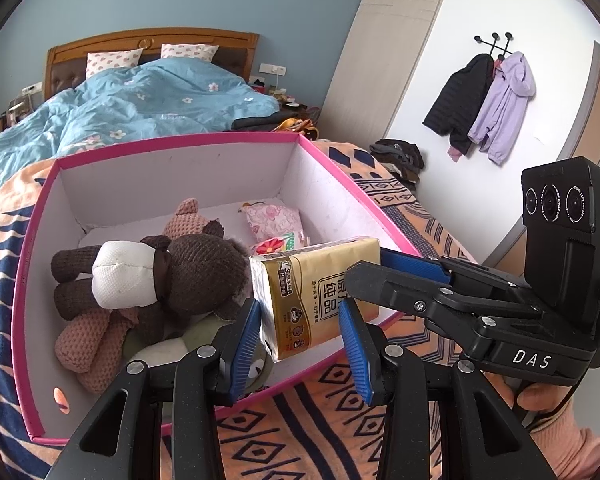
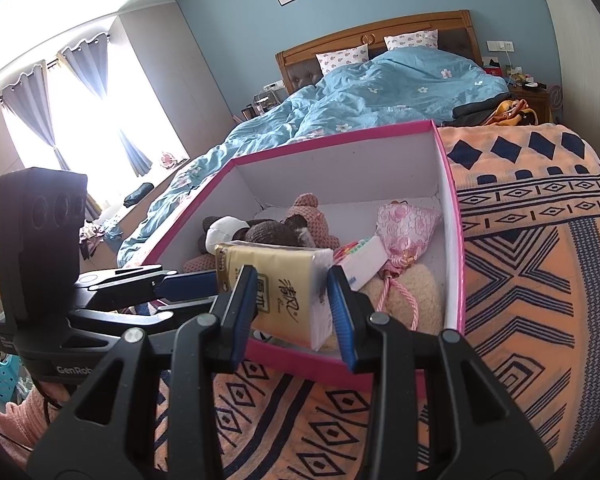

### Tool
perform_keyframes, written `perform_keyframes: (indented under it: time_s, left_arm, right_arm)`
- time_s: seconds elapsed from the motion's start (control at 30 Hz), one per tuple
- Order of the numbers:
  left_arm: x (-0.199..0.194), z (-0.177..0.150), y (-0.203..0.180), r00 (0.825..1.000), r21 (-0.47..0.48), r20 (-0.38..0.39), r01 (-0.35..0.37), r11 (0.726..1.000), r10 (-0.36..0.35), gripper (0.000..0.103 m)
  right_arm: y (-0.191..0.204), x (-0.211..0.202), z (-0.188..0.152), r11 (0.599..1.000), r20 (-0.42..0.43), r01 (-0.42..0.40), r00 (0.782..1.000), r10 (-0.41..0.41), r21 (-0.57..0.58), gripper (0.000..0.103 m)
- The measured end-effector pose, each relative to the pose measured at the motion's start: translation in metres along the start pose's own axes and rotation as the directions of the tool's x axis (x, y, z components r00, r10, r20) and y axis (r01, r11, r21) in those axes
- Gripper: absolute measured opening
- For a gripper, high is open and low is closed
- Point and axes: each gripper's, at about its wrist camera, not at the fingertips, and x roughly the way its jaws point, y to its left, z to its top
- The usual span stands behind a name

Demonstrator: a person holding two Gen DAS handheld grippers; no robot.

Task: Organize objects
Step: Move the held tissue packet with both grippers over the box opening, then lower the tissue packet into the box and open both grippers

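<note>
step: lowering tissue pack (image 1: pixel 314 288) into pink box (image 1: pixel 172 140) | left gripper (image 1: pixel 300 334): clamping the pack's near end | right gripper (image 2: pixel 294 308): clamping its other end | pack: hanging over the box's near corner, long axis running between the grippers, toys lying beyond

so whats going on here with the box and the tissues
A person is tidying things into a pink box on a patterned blanket on the bed. Both the left gripper and the right gripper are shut on one yellow tissue pack, held over the box's near edge. Already inside are a brown plush toy, a pink knitted toy and a pink floral pouch.
</note>
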Motion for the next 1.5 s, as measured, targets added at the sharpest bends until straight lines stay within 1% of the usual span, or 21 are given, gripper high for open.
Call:
perform_keyframes:
  time_s: [0.63, 1.13, 1.3, 1.5]
  left_arm:
    - [0.007, -0.001, 0.006, 0.999, -0.02, -0.032, -0.017, 1.0, 0.016, 0.04]
    - [0.009, -0.002, 0.01, 0.999, -0.03, -0.036, -0.026, 0.999, 0.025, 0.04]
    - [0.009, -0.002, 0.012, 0.999, -0.037, -0.038, -0.031, 0.999, 0.029, 0.04]
    - [0.008, -0.003, 0.013, 0.999, -0.036, -0.033, -0.042, 0.998, 0.041, 0.04]
  right_arm:
    - [0.001, 0.012, -0.001, 1.0, -0.028, 0.008, 1.0, -0.008, -0.009, 0.039]
    - [0.002, 0.019, 0.001, 1.0, -0.043, 0.016, 0.999, -0.017, -0.019, 0.039]
    - [0.005, 0.023, 0.0, 0.997, -0.051, 0.053, 0.997, -0.056, -0.052, 0.039]
    - [0.004, 0.028, -0.001, 0.994, -0.057, 0.08, 0.995, -0.084, -0.069, 0.039]
